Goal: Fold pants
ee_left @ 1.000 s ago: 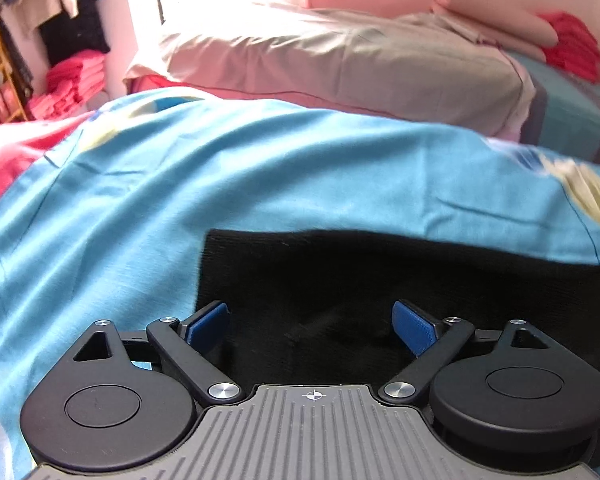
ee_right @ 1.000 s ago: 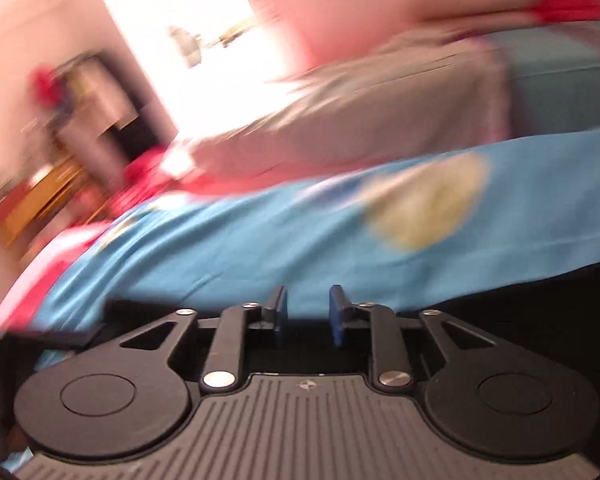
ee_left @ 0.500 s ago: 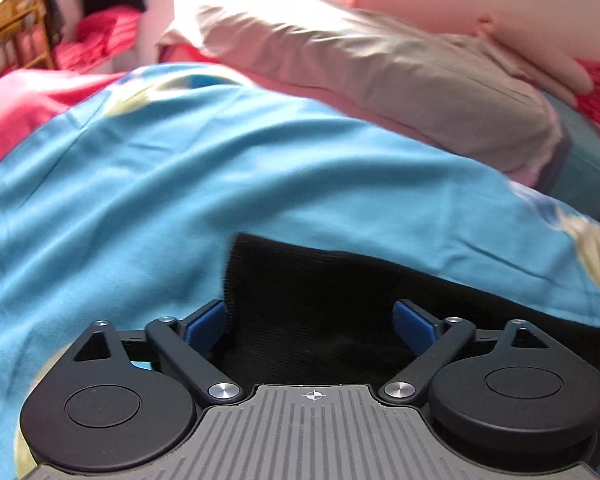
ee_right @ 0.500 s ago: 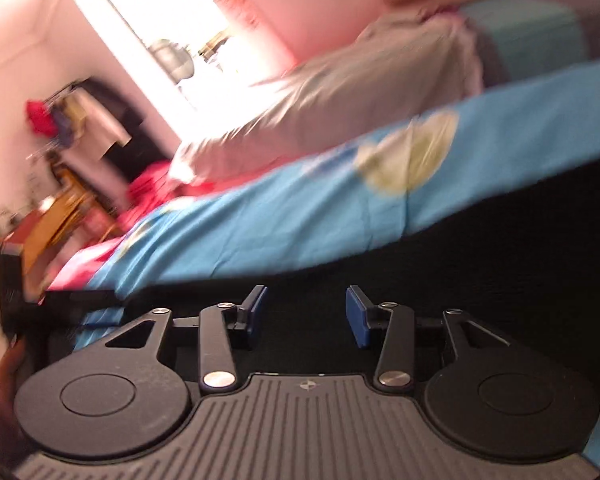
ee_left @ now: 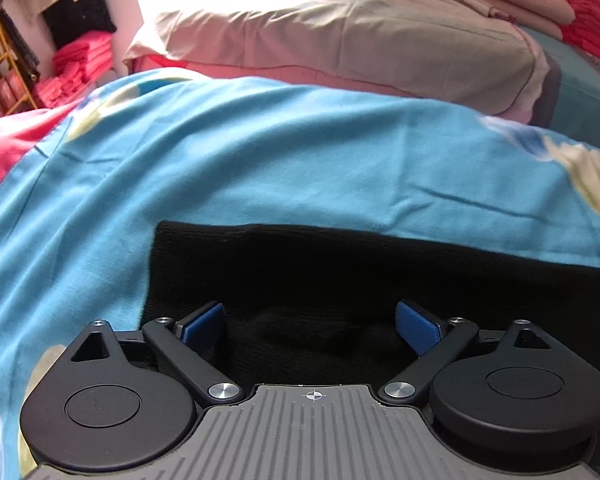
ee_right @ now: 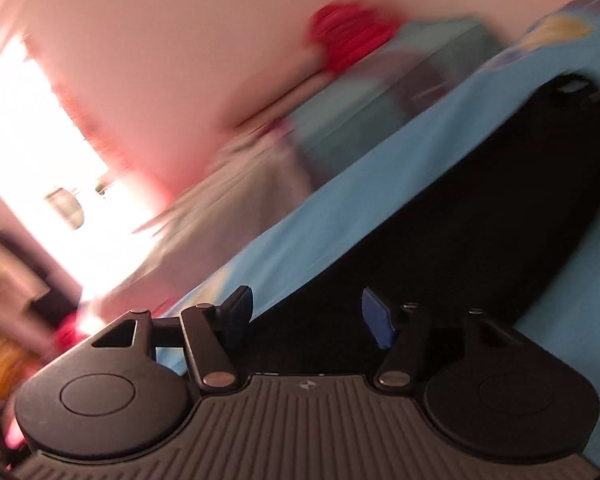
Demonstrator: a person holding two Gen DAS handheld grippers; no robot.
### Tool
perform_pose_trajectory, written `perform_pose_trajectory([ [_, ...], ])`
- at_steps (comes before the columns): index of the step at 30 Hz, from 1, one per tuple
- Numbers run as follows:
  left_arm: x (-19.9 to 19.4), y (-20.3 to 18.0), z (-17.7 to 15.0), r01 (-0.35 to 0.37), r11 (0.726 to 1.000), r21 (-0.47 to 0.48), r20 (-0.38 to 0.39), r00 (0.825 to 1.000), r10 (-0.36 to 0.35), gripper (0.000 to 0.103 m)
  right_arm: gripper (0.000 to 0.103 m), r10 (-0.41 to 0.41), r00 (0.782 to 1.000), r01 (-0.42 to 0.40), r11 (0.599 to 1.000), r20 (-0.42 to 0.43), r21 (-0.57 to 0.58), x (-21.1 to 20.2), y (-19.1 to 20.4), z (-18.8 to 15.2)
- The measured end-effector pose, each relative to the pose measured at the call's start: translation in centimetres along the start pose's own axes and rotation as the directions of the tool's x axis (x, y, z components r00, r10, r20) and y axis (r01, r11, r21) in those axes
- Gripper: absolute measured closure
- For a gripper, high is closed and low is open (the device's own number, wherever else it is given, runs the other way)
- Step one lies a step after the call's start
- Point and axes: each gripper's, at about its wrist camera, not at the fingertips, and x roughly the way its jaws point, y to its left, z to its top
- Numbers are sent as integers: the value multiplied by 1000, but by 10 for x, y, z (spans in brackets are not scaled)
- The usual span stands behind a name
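My left gripper (ee_left: 310, 322) is pointing down over the black pants (ee_left: 340, 280), its blue pads (ee_left: 204, 322) standing wide apart with nothing pinched between them; dark cloth is lying beneath and between them, untouched as far as I can tell. The pants are lying flat on the blue bedsheet (ee_left: 260, 152), their near-left corner squared off and their upper edge running straight across toward the right. Beyond the sheet, a grey pillow (ee_left: 340, 40) is resting against the pink wall, with a red folded stack (ee_left: 592, 24) at its far right and pink folded clothes (ee_left: 76, 68) piled at the far left.

My right gripper (ee_right: 306, 312) is showing a tilted, motion-blurred scene. Its jaws have just been opening and are standing well apart, and no cloth is being clamped. The pants (ee_right: 460, 208) are stretching away from these fingers toward the upper right, with the bedsheet (ee_right: 340, 208) bordering them on both sides. A bright window (ee_right: 40, 140) is glaring at the left, too washed out for detail.
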Motion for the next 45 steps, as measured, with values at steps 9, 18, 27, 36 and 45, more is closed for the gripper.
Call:
perform_pose_trajectory([
  [9, 12, -63, -1, -17, 998, 60, -36, 999, 20, 0, 103, 19, 1000, -21, 984, 8, 176, 2, -93, 32],
  [18, 16, -56, 1, -18, 1000, 9, -78, 997, 18, 0, 44, -333, 917, 267, 921, 218, 282, -81, -158, 98],
  [27, 16, -56, 3, -35, 999, -26, -100, 995, 32, 0, 28, -221, 974, 201, 949, 58, 244, -82, -143, 74],
  [36, 16, -57, 1, -39, 999, -37, -88, 995, 36, 0, 24, -242, 965, 225, 962, 101, 157, -53, -140, 105],
  [45, 16, -55, 0, -30, 999, -40, -82, 996, 27, 0, 36, -89, 994, 82, 992, 66, 93, -42, -119, 68],
])
